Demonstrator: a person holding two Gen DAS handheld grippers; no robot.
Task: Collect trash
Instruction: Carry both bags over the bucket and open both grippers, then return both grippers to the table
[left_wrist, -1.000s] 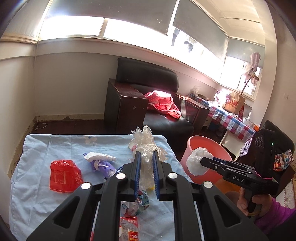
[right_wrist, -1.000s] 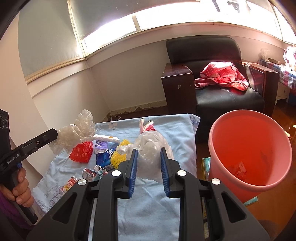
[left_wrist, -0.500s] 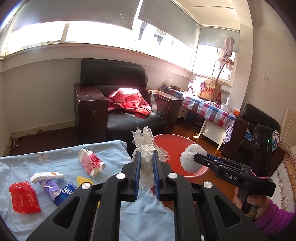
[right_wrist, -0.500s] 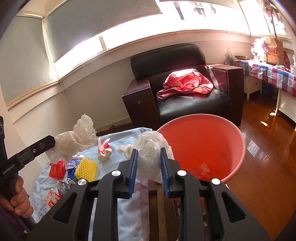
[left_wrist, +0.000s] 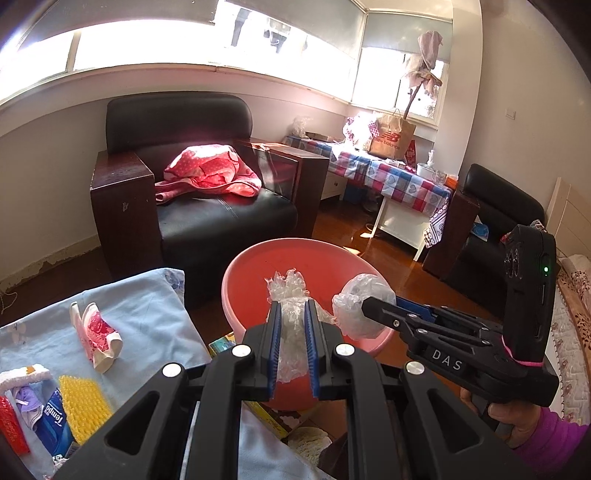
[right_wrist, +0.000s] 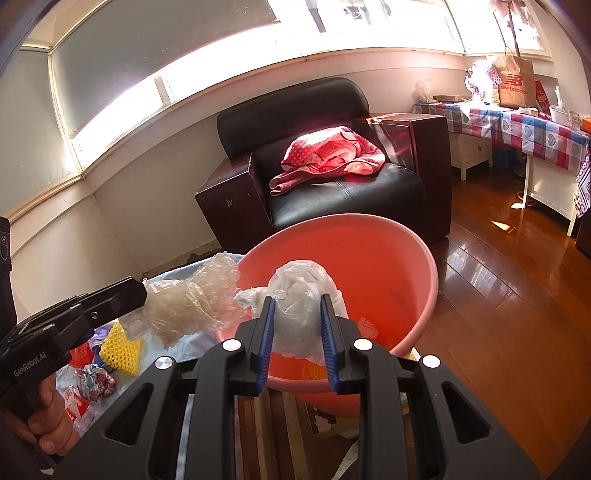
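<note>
My left gripper (left_wrist: 291, 314) is shut on a crumpled clear plastic wrap (left_wrist: 290, 295), held over the near rim of the pink bucket (left_wrist: 255, 266). My right gripper (right_wrist: 297, 306) is shut on a white plastic bag (right_wrist: 303, 284), also above the pink bucket (right_wrist: 369, 258). In the right wrist view the left gripper (right_wrist: 142, 290) comes in from the left with the clear plastic wrap (right_wrist: 192, 295) beside the bucket's rim. The right gripper (left_wrist: 364, 304) and its white plastic bag (left_wrist: 360, 306) show at the bucket's right side in the left wrist view. A few scraps lie at the bucket's bottom.
A table under a light blue cloth (left_wrist: 140, 310) at the left carries more trash: a pink-and-white wrapper (left_wrist: 96, 332), a yellow mesh piece (left_wrist: 83, 406), a blue tissue pack (left_wrist: 55, 421). A black armchair (left_wrist: 207, 206) with a red cloth stands behind the bucket. Wooden floor (right_wrist: 498, 295) lies to the right.
Both grippers have swung to the right, away from the table, carrying the clear wrap and the white bag. They now hang over the pink bucket, which looks nearer.
</note>
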